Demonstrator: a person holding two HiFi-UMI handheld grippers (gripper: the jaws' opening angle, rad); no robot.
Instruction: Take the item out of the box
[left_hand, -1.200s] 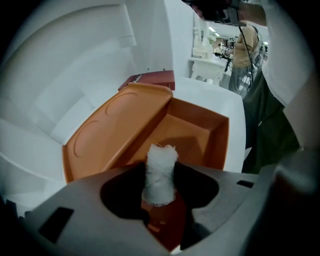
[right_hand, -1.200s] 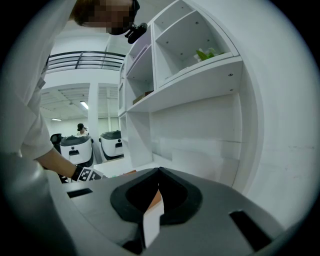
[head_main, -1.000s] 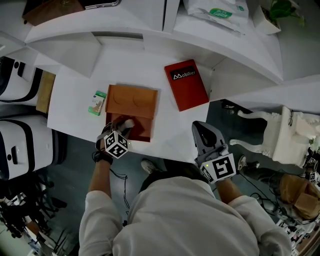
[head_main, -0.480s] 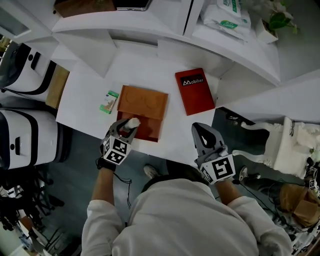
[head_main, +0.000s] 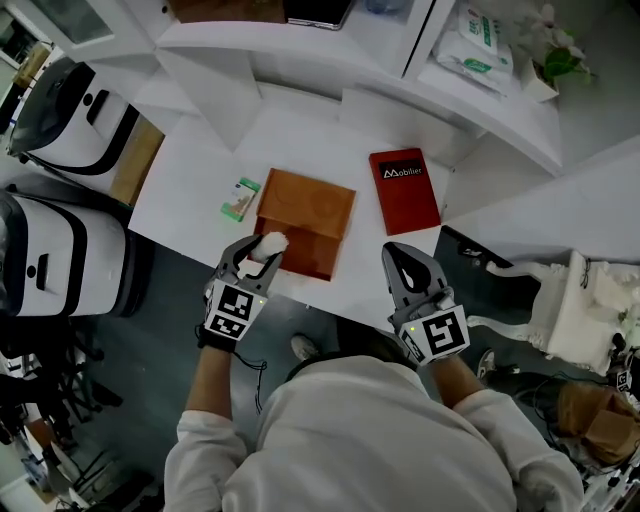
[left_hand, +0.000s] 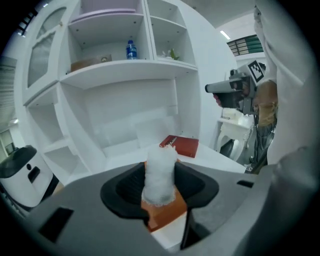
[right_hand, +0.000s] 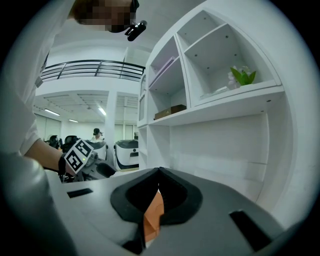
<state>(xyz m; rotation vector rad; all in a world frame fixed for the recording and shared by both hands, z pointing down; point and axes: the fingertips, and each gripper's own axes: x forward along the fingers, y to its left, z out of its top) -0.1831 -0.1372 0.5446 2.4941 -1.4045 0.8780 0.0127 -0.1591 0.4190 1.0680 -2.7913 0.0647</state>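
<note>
The left gripper (head_main: 259, 252) pinches the white fluffy roll (left_hand: 160, 175) above the orange box's (head_main: 305, 212) front-left corner, by the tabletop's (head_main: 195, 190) front edge; removal seems nearly done; next, set it down outside; right gripper (head_main: 407, 270) idle, jaws pressed together.

Left gripper (head_main: 262, 248) jaws gripping, right gripper (head_main: 402, 256) jaws together

My white desk (head_main: 195, 185) carries three things. An open orange-brown box (head_main: 310, 205) lies near the front edge. A red book (head_main: 405, 192) lies flat to its right, apart from it. A small green-and-white packet (head_main: 238, 198) sits just beside the box's left side.
</note>
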